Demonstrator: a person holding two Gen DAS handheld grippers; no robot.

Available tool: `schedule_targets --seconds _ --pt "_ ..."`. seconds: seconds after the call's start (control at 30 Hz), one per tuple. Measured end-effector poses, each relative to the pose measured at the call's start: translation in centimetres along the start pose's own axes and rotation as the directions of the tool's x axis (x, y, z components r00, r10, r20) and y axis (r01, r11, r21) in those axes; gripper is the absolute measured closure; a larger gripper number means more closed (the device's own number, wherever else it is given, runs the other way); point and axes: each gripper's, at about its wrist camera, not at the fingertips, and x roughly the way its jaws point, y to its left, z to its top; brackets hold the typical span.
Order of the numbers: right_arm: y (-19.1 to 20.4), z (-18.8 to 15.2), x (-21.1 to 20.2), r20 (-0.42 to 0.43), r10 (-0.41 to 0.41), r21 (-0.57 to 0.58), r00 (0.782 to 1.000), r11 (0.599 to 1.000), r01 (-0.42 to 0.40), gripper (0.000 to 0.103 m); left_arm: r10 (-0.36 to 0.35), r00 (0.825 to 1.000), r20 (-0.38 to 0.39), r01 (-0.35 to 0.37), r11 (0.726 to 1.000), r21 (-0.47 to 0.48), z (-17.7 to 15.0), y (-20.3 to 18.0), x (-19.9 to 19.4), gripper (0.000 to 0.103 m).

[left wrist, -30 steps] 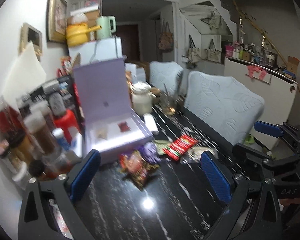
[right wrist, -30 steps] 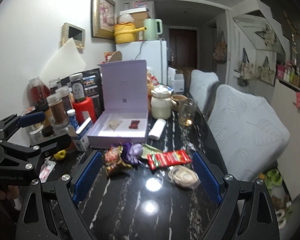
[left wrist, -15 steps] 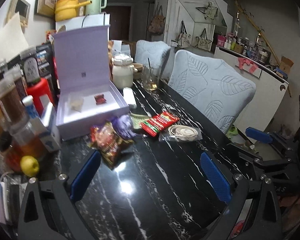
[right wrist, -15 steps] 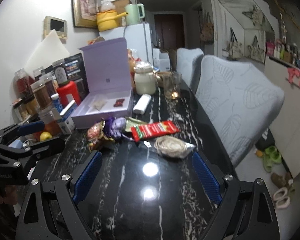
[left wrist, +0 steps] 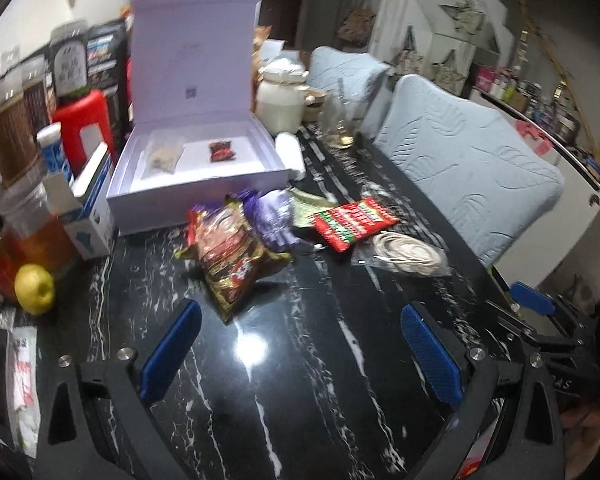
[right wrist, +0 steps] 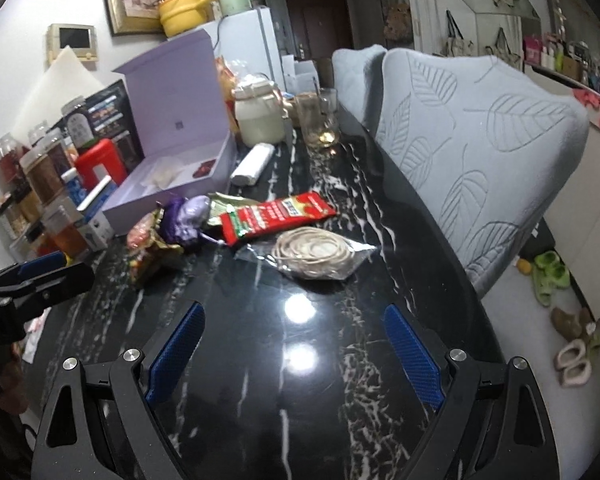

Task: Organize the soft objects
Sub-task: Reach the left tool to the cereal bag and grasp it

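On the black marble table (left wrist: 300, 380) lie a brown-red snack bag (left wrist: 232, 252), a purple pouch (left wrist: 274, 216), a red packet (left wrist: 354, 222) and a clear bag of coiled cord (left wrist: 406, 254). Behind them an open lilac box (left wrist: 196, 168) holds two small packets. My left gripper (left wrist: 296, 344) hangs open just short of the snack bag, nothing between its blue pads. My right gripper (right wrist: 296, 344) is open too, in front of the cord bag (right wrist: 316, 254), red packet (right wrist: 276, 218), purple pouch (right wrist: 188, 216) and snack bag (right wrist: 148, 246). The box (right wrist: 172, 184) stands far left.
Jars, a red canister (left wrist: 86, 128), a small blue-white carton (left wrist: 90, 216) and a yellow fruit (left wrist: 34, 288) crowd the left edge. A white jar (right wrist: 260, 116), a glass (right wrist: 320, 124) and a white roll (right wrist: 252, 164) stand behind. Padded chairs (right wrist: 480, 152) line the right edge.
Both grippers have come down and forward toward the table. The packets now look larger and closer. Both stay open, and nothing on the table has moved.
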Motion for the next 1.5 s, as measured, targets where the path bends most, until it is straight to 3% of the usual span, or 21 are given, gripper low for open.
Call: schedule_targets --seconds 0.33,0.63,0.97,1.03,1.23,1.3,1.5 --pt "-1.4 0.9 4.2 -0.064 0.001 -0.009 0.998 1.0 -0.002 0.01 0.051 0.996 -0.072 -0.056 0.996 -0.07 1.5 1.8 5.0 0.001" --pt "-2.2 2.2 7.2 -0.108 -0.008 -0.012 0.994 1.0 0.006 0.01 0.01 0.995 -0.096 -0.03 0.978 -0.208 3.1 4.7 8.1 0.001" --pt "-2.7 3.3 9.2 -0.13 -0.023 -0.011 0.991 1.0 0.022 0.01 0.122 0.979 -0.165 -0.152 0.97 -0.187 4.2 5.8 11.5 0.001" --pt "-2.7 3.5 9.5 -0.134 -0.028 -0.013 0.991 1.0 0.027 0.01 0.165 0.969 -0.182 -0.2 0.961 -0.193 4.0 6.1 12.0 0.004" --pt "-2.8 4.0 10.3 -0.146 -0.039 -0.019 0.989 0.999 0.036 0.01 0.181 0.963 -0.198 -0.211 0.967 -0.145 3.5 5.6 12.8 0.021" --pt "-2.8 4.1 10.6 -0.149 -0.041 -0.021 0.988 0.999 0.038 0.01 0.183 0.965 -0.187 -0.209 0.97 -0.127 3.4 5.2 12.6 0.043" --pt "-2.6 4.6 10.8 -0.139 -0.037 -0.019 0.99 0.999 0.034 0.01 0.138 0.973 -0.185 -0.165 0.976 -0.14 2.9 5.3 12.2 0.046"
